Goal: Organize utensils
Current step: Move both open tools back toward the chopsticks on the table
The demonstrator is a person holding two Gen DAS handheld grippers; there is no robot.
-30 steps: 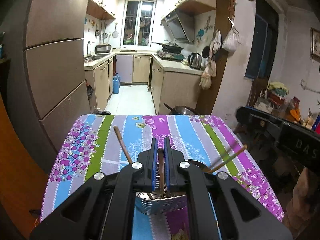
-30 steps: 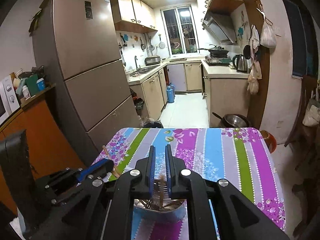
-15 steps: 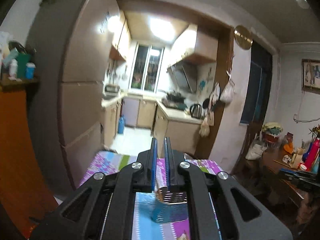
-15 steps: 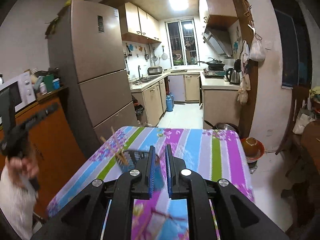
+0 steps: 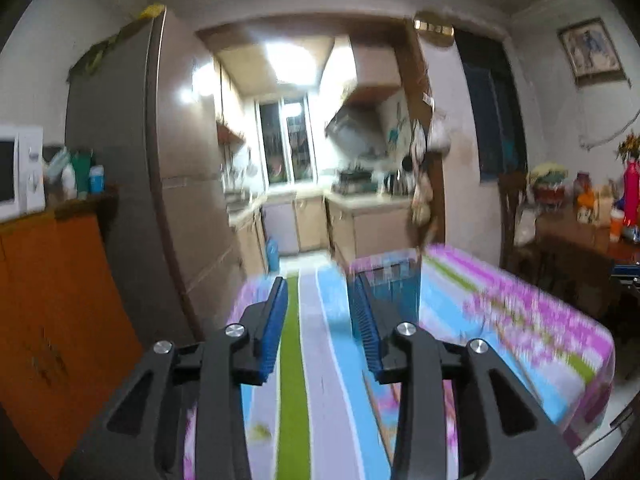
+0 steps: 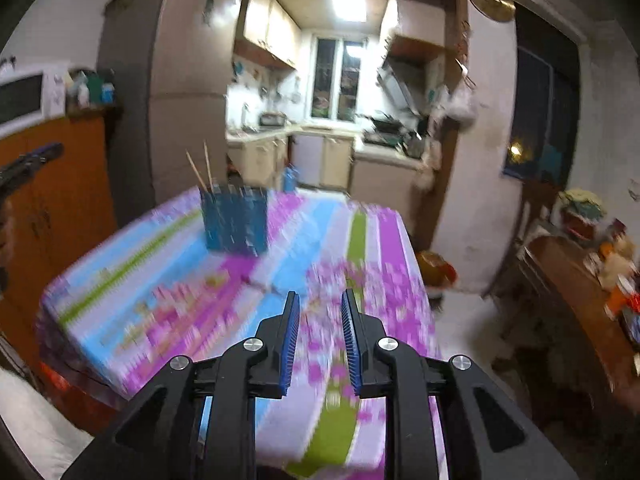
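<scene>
Blue slotted utensil holder (image 6: 234, 218) upright on striped worktop (image 6: 168, 280), far side, nearest fridge (image 6: 184, 80). Two chopsticks (image 6: 202, 170) stick up from holder's left corner, leaning left. Both frames motion-blurred.

Right tool (image 6: 318, 330): well apart from holder, holder ahead and to left of it. Jaws opening, partly apart, nothing between, touching nothing.

Left tool (image 5: 320, 314): holder (image 5: 390, 286) just behind its right finger, ahead; contact cannot tell. Jaws opening, gap wider, only worktop (image 5: 520, 320) showing through. Empty.
</scene>
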